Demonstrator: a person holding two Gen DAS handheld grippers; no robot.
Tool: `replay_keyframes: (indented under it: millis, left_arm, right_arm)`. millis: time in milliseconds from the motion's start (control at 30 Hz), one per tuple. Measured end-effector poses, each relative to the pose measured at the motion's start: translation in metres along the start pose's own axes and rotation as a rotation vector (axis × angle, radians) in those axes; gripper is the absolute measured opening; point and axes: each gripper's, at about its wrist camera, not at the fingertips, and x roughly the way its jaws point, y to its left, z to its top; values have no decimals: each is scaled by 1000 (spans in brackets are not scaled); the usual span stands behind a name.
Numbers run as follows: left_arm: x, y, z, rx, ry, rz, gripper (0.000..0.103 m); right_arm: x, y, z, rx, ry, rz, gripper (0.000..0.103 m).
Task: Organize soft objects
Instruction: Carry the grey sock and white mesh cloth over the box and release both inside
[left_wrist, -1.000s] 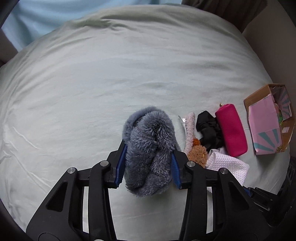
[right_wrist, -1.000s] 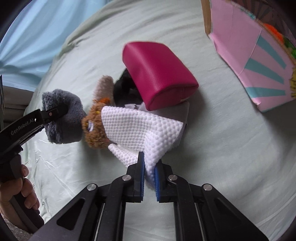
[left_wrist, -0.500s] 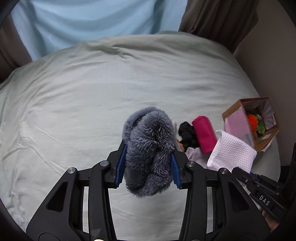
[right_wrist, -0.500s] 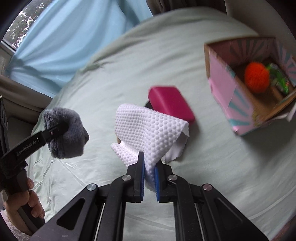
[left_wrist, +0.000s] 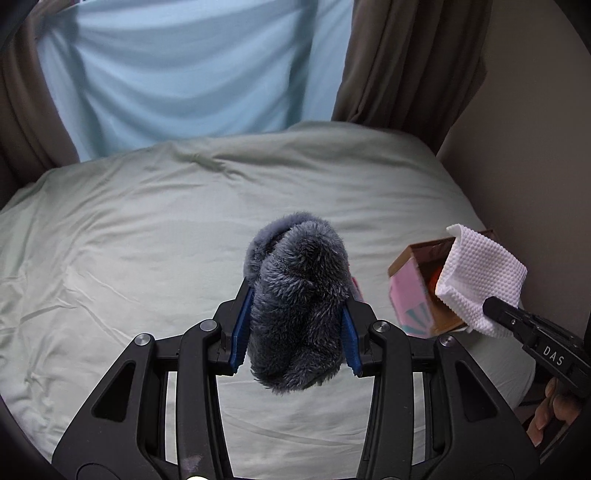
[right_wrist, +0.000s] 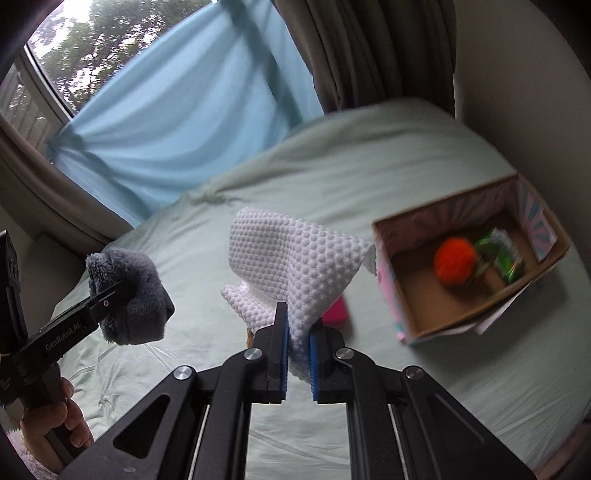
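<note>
My left gripper (left_wrist: 293, 334) is shut on a fluffy grey soft item (left_wrist: 297, 306) and holds it well above the bed; it also shows in the right wrist view (right_wrist: 127, 295). My right gripper (right_wrist: 298, 334) is shut on a white dimpled cloth (right_wrist: 291, 266), held in the air left of the open cardboard box (right_wrist: 465, 314). In the left wrist view the cloth (left_wrist: 480, 275) hangs in front of the box (left_wrist: 410, 291). The box holds an orange ball (right_wrist: 455, 260) and a green packet (right_wrist: 502, 254). A magenta pouch (right_wrist: 336, 312) lies on the bed, mostly hidden behind the cloth.
The pale green bed sheet (left_wrist: 147, 240) fills the lower view. A blue curtain (left_wrist: 184, 74) and brown drapes (left_wrist: 406, 66) hang behind the bed. A beige wall (left_wrist: 535, 147) stands right of the box. A brown item (right_wrist: 250, 338) peeks under the cloth.
Both grippers have risen well above the bed with their items. The white cloth has lifted off the pile and moved right towards the box, which now shows its inside.
</note>
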Motion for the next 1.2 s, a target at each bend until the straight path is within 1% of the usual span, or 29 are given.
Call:
replay_keyframes:
  millis: [133,300,467,633,767,900,933,1067,1200]
  left_arm:
    - [-17,-39,3,-21,-31,21,38]
    - [-19,-96,3,-58,-59,24,38]
    - [-6,-159,3,-78,-58,3,38]
    - [20,-217,3,-81,-19,-27,38]
    - [45,-255,4,-66,22,-39,38]
    - [79,-290,5,-47,82,-43,38]
    - [87,-291,5,-42,93,-44,38]
    - [131,-314,1,-14,172,-39,38]
    - [176,-329,-10,-4,271,-20,38]
  right_arm:
    - [-25,-25,19,-38,-10,32,8]
    - [-51,-64,46,-94,-26,59,8]
    - [-69,-109,72,-148,-26,62,8]
    - [-74,-160,95,-174,11,38,8]
    - [-63,-197,106,-180,62,13,8]
    - [-42,-230,113,-166,134,-3,8]
    - [-37,-236,115,-162,148,-5,8]
    - [-10,-262,120,-145,209,-4,8]
    - [21,-281,122,-124,273,8,8]
